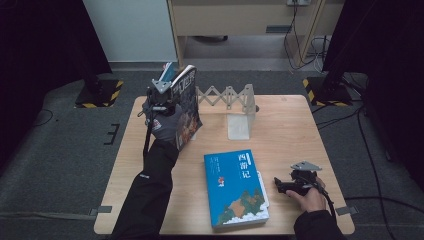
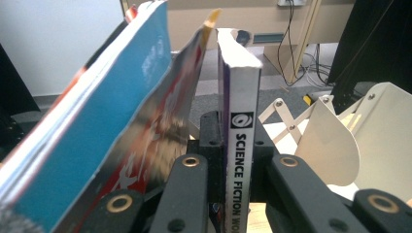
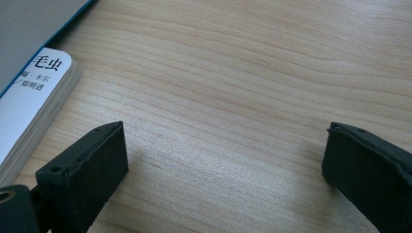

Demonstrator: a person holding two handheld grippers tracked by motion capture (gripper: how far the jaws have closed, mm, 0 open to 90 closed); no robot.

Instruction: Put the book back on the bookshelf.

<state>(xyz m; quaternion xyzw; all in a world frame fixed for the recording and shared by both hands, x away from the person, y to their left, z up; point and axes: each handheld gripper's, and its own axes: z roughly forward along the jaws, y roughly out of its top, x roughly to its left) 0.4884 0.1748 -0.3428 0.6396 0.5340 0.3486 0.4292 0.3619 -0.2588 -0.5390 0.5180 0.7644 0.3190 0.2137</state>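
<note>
Lab: black curtains [image 1: 45, 35], hazard-taped stands [image 1: 97, 92].

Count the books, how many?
5: blue book flat on table, white book under it, Science Fiction book in left gripper, blue-backed book and glossy magazine leaning beside. More may hide.

The pale wooden desk [image 3: 233, 77] shows smooth, matt grain. The blue paperback book [image 1: 235, 187] lying on it has a glossy paper cover, as does the colourful magazine [image 2: 145, 126]. The black tongs [image 3: 223, 170] look matt, slightly rough plastic, and the cream folding bookend rack [image 1: 235, 107] looks smooth plastic.
</note>
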